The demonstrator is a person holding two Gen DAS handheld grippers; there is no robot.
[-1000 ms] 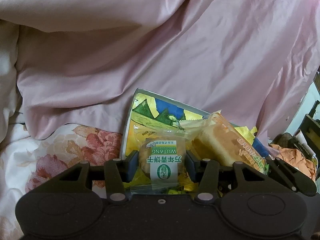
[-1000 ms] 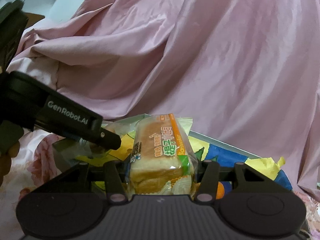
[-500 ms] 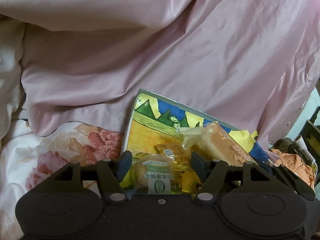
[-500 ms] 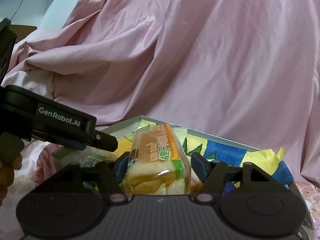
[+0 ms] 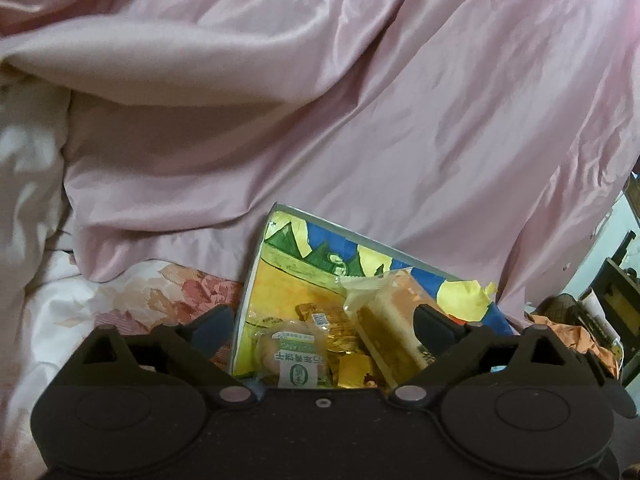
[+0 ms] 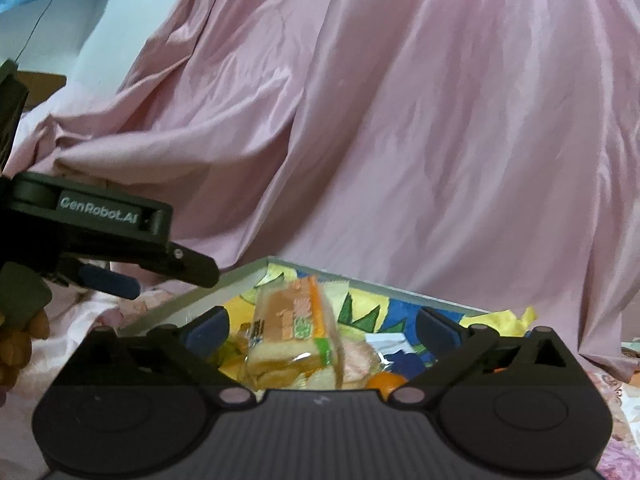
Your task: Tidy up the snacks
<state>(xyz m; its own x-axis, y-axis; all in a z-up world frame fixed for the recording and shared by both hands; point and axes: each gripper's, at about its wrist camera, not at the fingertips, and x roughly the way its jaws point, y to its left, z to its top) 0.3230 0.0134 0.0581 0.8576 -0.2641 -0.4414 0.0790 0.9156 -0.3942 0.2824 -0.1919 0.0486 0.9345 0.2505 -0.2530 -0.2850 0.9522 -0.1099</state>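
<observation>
Right wrist: bread pack (image 6: 296, 336) seemingly loose between hand-held gripper (image 6: 320, 330)

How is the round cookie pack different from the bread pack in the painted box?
The round cookie pack is small, flat and disc-shaped; the bread pack is a longer, blocky loaf. The round cookie pack has a white and green label; the bread pack has an orange stripe. Both are in clear wrappers and lie in the painted box.

Bed (image 5: 120, 300) with floral sheet; on it pink quilt (image 5: 320, 120) and colourful tray (image 5: 280, 272) of snacks.
</observation>
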